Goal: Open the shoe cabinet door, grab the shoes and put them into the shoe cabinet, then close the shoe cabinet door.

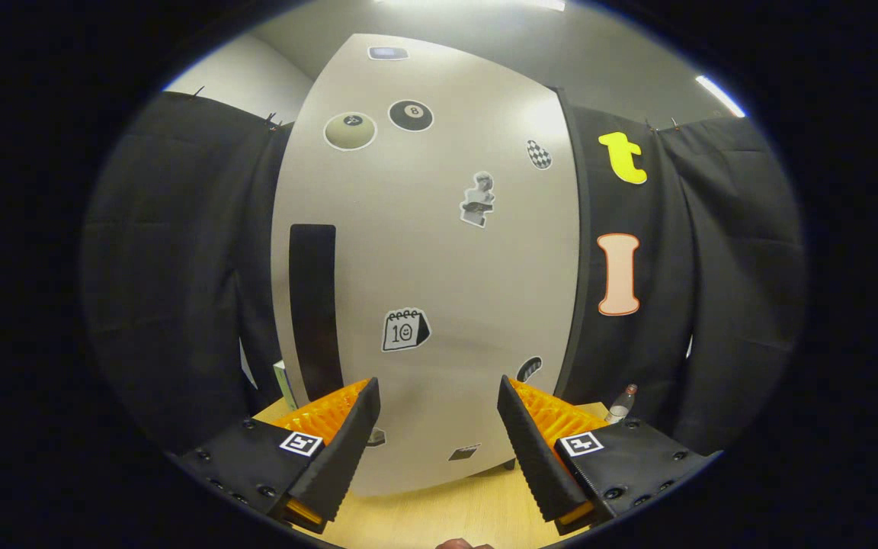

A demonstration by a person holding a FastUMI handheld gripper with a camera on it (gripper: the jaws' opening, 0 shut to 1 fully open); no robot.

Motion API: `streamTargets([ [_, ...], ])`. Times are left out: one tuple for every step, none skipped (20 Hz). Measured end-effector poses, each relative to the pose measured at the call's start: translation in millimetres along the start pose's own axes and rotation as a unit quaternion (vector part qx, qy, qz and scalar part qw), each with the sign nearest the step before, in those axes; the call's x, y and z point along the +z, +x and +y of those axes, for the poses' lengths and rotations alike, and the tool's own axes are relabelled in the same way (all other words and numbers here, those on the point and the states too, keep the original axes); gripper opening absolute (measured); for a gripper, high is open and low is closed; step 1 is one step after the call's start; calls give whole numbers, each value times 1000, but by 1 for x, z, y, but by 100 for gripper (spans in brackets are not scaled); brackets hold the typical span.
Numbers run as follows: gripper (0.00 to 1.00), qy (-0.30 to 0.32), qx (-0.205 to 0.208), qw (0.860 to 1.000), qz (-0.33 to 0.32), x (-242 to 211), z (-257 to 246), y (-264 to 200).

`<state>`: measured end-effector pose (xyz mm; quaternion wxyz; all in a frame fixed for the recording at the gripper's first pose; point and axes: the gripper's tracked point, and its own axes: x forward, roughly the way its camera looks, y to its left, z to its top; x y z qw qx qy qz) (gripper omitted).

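Gripper (pixel 437 396) faces the shoe cabinet door (pixel 439 252) head on, jaws spread wide, nothing between them. The door stands just ahead of the jaws, pale panel covered in stickers, looks shut flush against the cabinet. Its dark vertical handle (pixel 314 305) sits ahead of the left jaw, slightly outside it, door surface spanning the whole gap between both jaws. Cabinet stands on a light wood table (pixel 439 511), bare strip of it directly under the jaws. A small bottle (pixel 621 402) stands beyond the right jaw, beside the cabinet's edge. A pale boxy item (pixel 284 381) peeks out past the left jaw by the cabinet's other edge, can't tell what it is. No shoes to point at here, so can't tell whether they are inside the cabinet or somewhere off to the side.

Progress: a closed door with open, unloaded jaws fits 2 stages, either door waiting to be pulled open, or shoes stowed and door shut again. This frame doesn't settle which.
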<state>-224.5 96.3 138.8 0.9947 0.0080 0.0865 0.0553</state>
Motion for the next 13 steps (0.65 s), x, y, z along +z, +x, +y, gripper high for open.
streamTargets([
  [97, 4, -5, 1000, -5, 0, -4, -5],
  [97, 8, -11, 1000, -10, 1, -8, -9],
  [97, 11, -14, 1000, -16, 2, -11, -14],
  [97, 13, -16, 1000, -20, 2, -13, -18],
  [97, 14, -19, 999, -21, 1, -15, -22],
  [97, 15, -20, 999, -23, 0, -17, -26],
  [97, 16, -21, 999, -23, 0, -18, -29],
  [97, 15, -21, 999, -22, -1, -18, -31],
  [97, 15, -21, 999, -22, 0, -18, -35],
  [97, 14, -19, 999, -22, 0, -17, -38],
  [97, 14, -16, 1000, -23, 1, -15, -41],
  [97, 13, -13, 1000, -25, 2, -15, -43],
  [97, 12, -10, 999, -28, 3, -13, -46],
])
